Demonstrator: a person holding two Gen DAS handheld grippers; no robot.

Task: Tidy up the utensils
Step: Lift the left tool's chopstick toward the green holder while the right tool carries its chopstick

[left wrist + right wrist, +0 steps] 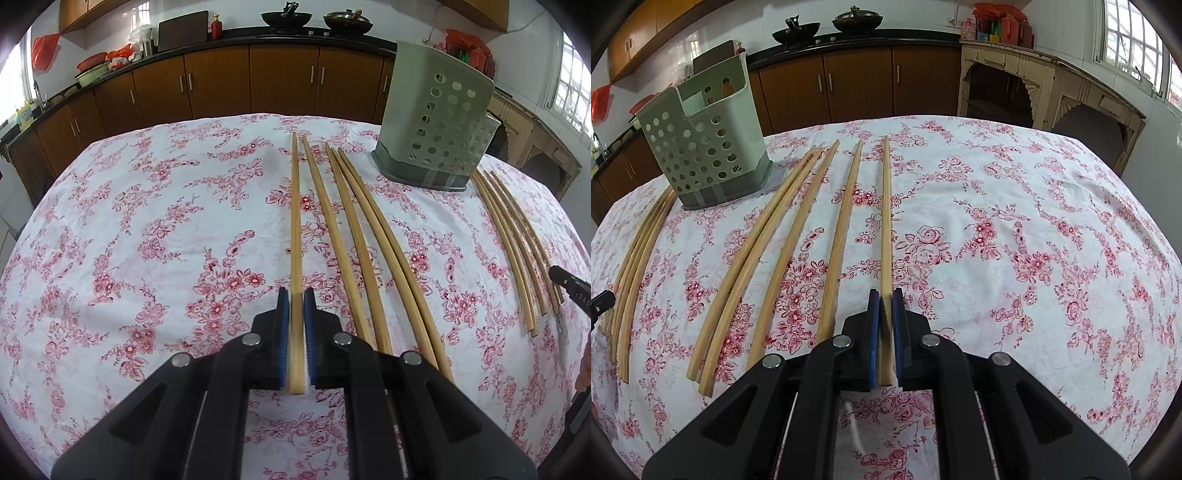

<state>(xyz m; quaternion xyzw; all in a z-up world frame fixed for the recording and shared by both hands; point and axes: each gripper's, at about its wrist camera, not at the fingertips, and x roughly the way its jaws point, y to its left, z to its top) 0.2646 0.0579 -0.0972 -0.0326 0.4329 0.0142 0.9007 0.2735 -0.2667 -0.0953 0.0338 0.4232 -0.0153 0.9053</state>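
Observation:
Several wooden chopsticks lie in rows on a table with a floral cloth. In the left wrist view my left gripper is shut on the leftmost chopstick, which runs forward between the blue pads. In the right wrist view my right gripper is shut on the rightmost chopstick. A green perforated utensil holder stands at the back of the table; it also shows in the right wrist view. More chopsticks lie beside each held one.
A further bundle of chopsticks lies past the holder. A tip of the other gripper shows at each view's edge. Kitchen cabinets and a counter with woks stand behind the table.

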